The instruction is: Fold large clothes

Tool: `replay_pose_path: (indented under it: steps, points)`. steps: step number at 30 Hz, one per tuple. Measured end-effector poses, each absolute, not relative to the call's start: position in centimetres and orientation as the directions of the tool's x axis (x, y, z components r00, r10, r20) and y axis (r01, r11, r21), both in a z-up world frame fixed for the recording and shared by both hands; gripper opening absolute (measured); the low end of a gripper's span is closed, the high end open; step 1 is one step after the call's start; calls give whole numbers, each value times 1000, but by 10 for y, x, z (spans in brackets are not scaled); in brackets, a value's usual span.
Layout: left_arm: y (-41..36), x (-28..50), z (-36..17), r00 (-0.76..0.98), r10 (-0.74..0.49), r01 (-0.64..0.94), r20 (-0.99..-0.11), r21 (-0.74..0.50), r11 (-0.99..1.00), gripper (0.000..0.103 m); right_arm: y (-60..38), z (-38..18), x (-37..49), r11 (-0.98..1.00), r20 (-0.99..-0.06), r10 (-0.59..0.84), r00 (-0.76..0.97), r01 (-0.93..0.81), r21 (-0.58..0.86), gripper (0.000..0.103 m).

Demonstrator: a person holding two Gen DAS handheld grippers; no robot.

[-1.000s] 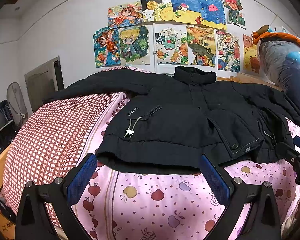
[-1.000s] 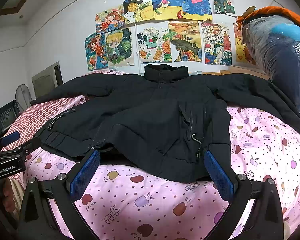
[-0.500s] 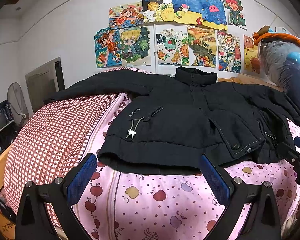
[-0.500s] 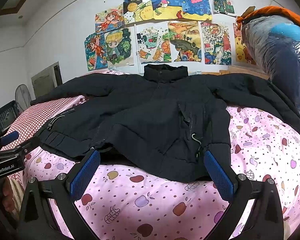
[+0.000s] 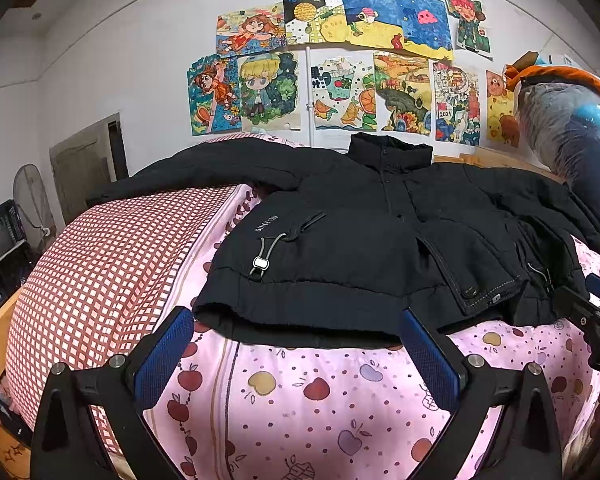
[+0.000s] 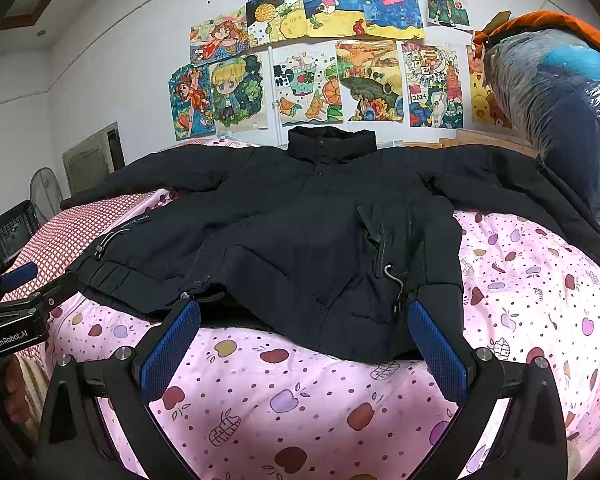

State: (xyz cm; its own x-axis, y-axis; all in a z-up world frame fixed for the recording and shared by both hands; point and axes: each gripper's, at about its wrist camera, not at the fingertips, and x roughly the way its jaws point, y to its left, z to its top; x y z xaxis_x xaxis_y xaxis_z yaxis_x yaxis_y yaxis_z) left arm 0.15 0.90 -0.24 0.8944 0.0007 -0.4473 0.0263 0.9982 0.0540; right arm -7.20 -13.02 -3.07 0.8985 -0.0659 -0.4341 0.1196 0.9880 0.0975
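- The left tool (image 5: 296, 354) is spread wide, its blue pads (image 5: 162, 356) well apart, with nothing between them — it hovers over the pink apple-print bedsheet (image 5: 300, 396), just short of the jacket's hem.
- The right tool (image 6: 304, 350) is likewise spread wide and holds nothing; its blue pads (image 6: 436, 350) frame the near hem without clearly touching it.
- Each tool shows at the edge of the other's view: the right one at the far right of the left wrist view, the left one at the far left of the right wrist view, labelled "GenRobot.AI".
- The black jacket (image 5: 360, 240) lies front-up on the bed, collar (image 6: 332, 144) towards the wall, hem towards the tools, both sleeves stretched out to the sides.
- Its left sleeve (image 5: 204, 172) runs over a red-and-white checked quilt (image 5: 100, 264); the other sleeve runs towards a plastic-wrapped bundle (image 6: 560, 108) at the right.
- A drawcord with a white toggle (image 5: 261, 263) lies on the front panel near the print "SINCE 1980".
- At the hem, one front panel overlaps the other, so the zip line is hard to make out.
- Children's drawings (image 6: 324, 52) cover the wall behind — a fan (image 5: 30, 196) and a dark crate (image 5: 0, 232) sit low at the left.
- The hands holding the tools are mostly cut off by the frame; the end of the right-hand sleeve is cut off behind the bundle.
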Motion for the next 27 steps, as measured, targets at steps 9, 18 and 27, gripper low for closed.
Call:
replay_pose_path:
  steps: [9, 18, 27]
  points:
    - [7, 1, -1, 894, 2, 24, -447, 53, 998, 103, -130, -31, -72, 988, -434, -66, 899, 119, 97, 102]
    - [7, 2, 1, 895, 1, 27, -446, 55, 998, 103, -129, -32, -72, 988, -434, -66, 899, 119, 96, 102]
    - [7, 2, 1, 895, 2, 25, -445, 56, 998, 103, -129, -32, -71, 988, -435, -66, 898, 118, 94, 102]
